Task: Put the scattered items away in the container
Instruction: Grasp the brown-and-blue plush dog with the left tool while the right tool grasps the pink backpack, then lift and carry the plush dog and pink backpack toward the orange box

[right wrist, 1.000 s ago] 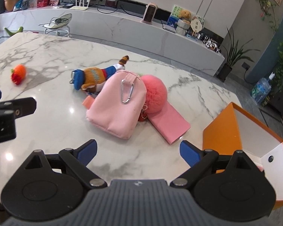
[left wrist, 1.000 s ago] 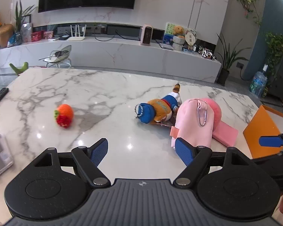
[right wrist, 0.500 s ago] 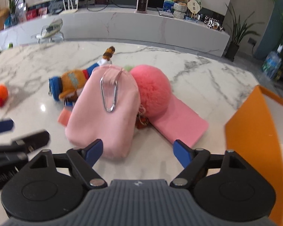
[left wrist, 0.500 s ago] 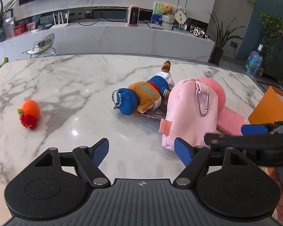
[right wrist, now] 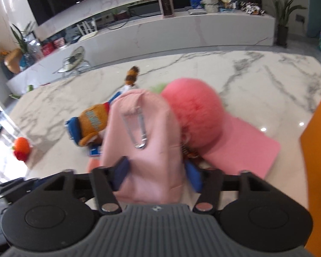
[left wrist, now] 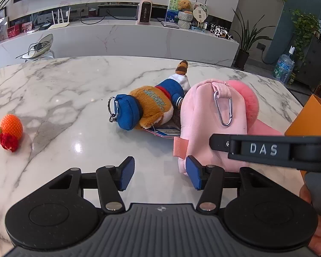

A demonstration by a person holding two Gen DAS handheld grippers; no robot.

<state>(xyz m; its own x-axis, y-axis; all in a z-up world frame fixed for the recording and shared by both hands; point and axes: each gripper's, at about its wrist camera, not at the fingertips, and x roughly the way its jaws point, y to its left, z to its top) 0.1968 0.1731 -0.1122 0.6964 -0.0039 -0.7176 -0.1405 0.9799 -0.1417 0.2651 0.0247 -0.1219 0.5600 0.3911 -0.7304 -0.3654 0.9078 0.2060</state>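
Observation:
A pink pouch [right wrist: 143, 150] with a silver carabiner lies on the marble table [left wrist: 64, 90]. My right gripper [right wrist: 158, 175] is open, its fingers on either side of the pouch's near end. A pink pompom [right wrist: 192, 111] and a flat pink case [right wrist: 244, 147] lie right of the pouch. A plush bear in blue [left wrist: 147, 107] lies left of the pouch [left wrist: 211, 124]. An orange knitted fruit [left wrist: 10, 132] sits far left. My left gripper [left wrist: 158, 173] is open and empty, just left of the pouch's near corner. The orange box [right wrist: 318, 150] stands at the right.
The right gripper's body [left wrist: 267, 150] crosses the left wrist view in front of the pouch. The orange box's edge [left wrist: 314, 117] shows at the right there. A long white cabinet with decorations runs behind the table.
My right gripper moved forward and left until its fingers straddle the pink pouch. My left gripper moved forward toward the plush bear and pouch. Both stayed open.

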